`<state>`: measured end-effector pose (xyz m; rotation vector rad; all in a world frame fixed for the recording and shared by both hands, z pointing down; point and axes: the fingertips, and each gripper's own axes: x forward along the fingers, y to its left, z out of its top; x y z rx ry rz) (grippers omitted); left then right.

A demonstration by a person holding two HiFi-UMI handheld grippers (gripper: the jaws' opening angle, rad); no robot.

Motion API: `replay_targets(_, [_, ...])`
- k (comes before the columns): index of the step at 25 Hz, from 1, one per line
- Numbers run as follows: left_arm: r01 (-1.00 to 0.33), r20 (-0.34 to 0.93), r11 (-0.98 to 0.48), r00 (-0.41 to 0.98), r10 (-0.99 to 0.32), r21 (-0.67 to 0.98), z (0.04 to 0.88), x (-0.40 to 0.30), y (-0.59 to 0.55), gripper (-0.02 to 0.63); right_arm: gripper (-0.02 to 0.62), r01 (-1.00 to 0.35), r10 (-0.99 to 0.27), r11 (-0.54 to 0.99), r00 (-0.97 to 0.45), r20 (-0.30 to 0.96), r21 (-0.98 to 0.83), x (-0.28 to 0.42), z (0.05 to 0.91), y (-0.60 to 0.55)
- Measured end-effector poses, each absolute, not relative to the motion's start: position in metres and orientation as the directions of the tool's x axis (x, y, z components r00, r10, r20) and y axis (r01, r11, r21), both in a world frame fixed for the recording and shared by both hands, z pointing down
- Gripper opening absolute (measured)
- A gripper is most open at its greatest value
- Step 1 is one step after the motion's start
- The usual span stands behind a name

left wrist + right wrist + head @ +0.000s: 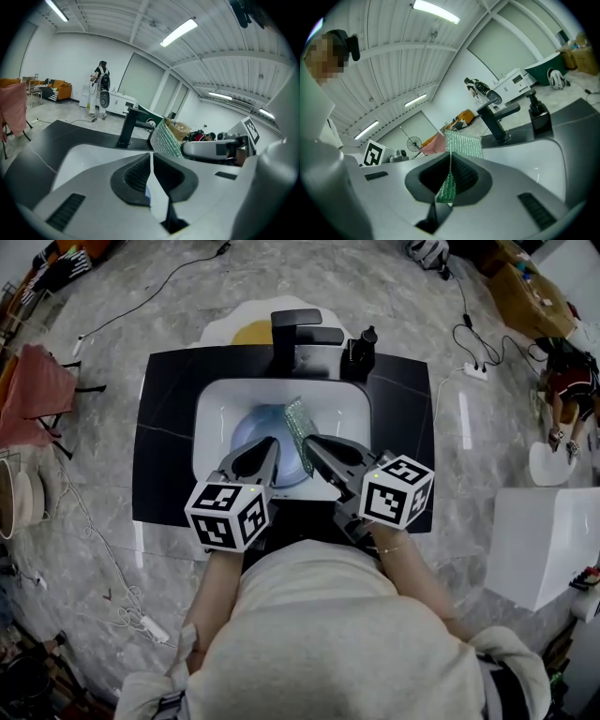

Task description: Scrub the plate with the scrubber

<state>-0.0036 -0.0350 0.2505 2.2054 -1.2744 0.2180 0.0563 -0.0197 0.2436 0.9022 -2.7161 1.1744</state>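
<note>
Black surface with a white sink in the head view, blue plate inside and green scrubber over its right side, left gripper view has the left tool pinched on the plate rim, right gripper view shows the right tool clamped on the scrubber.

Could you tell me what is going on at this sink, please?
A person stands at a white sink with a gripper in each hand. The left gripper is shut on the rim of a blue plate and holds it over the basin. The right gripper is shut on a green scrubber, which is at the plate's right side. Whether the scrubber touches the plate cannot be told from here.
</note>
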Motion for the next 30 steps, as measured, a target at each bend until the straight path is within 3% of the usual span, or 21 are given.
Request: replay_targets(30, [-0.821,0.406,-0.402,0.555,-0.726,0.406,0.2467,-0.0103,-0.0312,0.037,0.019,-0.543,-0.49,0.553,-0.826,0.28,-0.632,0.0487,0.2498,-0.0157])
